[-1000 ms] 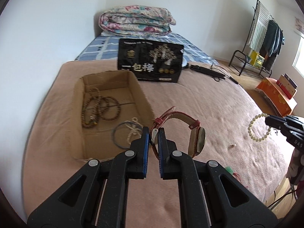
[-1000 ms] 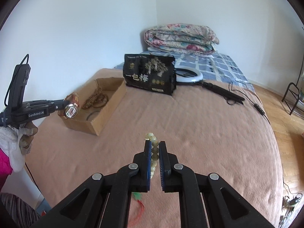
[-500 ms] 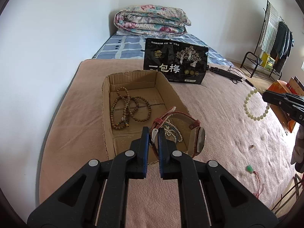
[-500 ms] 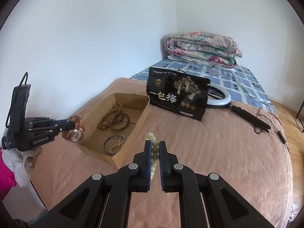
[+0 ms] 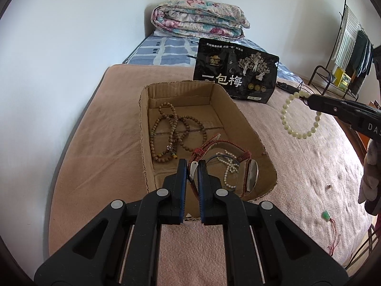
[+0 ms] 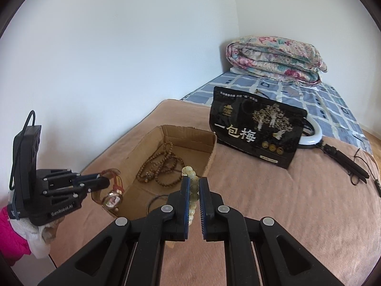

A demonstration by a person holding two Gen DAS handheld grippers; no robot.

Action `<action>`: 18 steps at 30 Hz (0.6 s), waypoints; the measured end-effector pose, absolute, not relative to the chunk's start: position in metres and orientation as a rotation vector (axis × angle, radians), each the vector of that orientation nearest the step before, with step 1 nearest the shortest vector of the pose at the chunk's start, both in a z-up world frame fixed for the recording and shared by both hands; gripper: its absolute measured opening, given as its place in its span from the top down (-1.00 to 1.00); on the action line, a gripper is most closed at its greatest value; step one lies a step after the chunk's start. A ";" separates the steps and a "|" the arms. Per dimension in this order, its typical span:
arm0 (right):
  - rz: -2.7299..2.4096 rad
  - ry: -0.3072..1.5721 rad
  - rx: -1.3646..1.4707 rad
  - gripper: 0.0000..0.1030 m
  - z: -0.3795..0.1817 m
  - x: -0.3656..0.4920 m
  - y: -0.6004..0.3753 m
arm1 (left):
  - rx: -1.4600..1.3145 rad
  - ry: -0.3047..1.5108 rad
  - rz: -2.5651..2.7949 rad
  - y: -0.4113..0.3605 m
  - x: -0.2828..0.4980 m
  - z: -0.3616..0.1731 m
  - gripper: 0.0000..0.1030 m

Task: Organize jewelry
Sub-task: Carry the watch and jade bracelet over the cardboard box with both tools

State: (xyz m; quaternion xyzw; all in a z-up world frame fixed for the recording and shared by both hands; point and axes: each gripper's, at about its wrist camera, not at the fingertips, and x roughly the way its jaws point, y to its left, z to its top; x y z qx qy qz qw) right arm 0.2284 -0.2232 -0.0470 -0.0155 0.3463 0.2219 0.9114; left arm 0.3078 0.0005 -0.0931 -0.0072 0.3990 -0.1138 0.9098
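An open cardboard box (image 5: 243, 116) (image 6: 212, 152) lies on the pink blanket. It holds brown wooden bead strings (image 5: 173, 131) (image 6: 162, 166), a dark ring bangle and a small pearl string (image 5: 229, 169). My left gripper (image 5: 192, 164) (image 6: 100, 181) is shut on the red strap of a wristwatch (image 5: 251, 176) (image 6: 112, 199) and holds it over the box's near end. My right gripper (image 6: 194, 183) (image 5: 307, 99) is shut on a pale bead bracelet (image 5: 300, 116) (image 6: 193, 190), in the air to the right of the box.
A black snack bag (image 5: 238, 71) (image 6: 257, 128) stands behind the box. A folded floral quilt (image 5: 200, 19) lies at the bed's head. A ring light with cable (image 6: 333, 152) lies on the right. A green pendant on red cord (image 5: 327, 217) lies on the blanket near the right edge.
Both grippers have moved toward the box. The watch now hangs over the box's near end, and the bead bracelet has come closer to the box's right side.
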 end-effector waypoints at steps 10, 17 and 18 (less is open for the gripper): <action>0.472 0.745 -0.009 0.90 -0.065 0.262 -0.197 | -0.017 0.825 -0.216 0.002 0.317 -0.105 0.87; 0.473 0.773 0.007 0.90 -0.081 0.277 -0.188 | -0.007 0.823 -0.203 0.002 0.321 -0.112 0.87; 0.473 0.777 0.011 0.90 -0.083 0.279 -0.188 | -0.004 0.822 -0.203 0.002 0.321 -0.113 0.87</action>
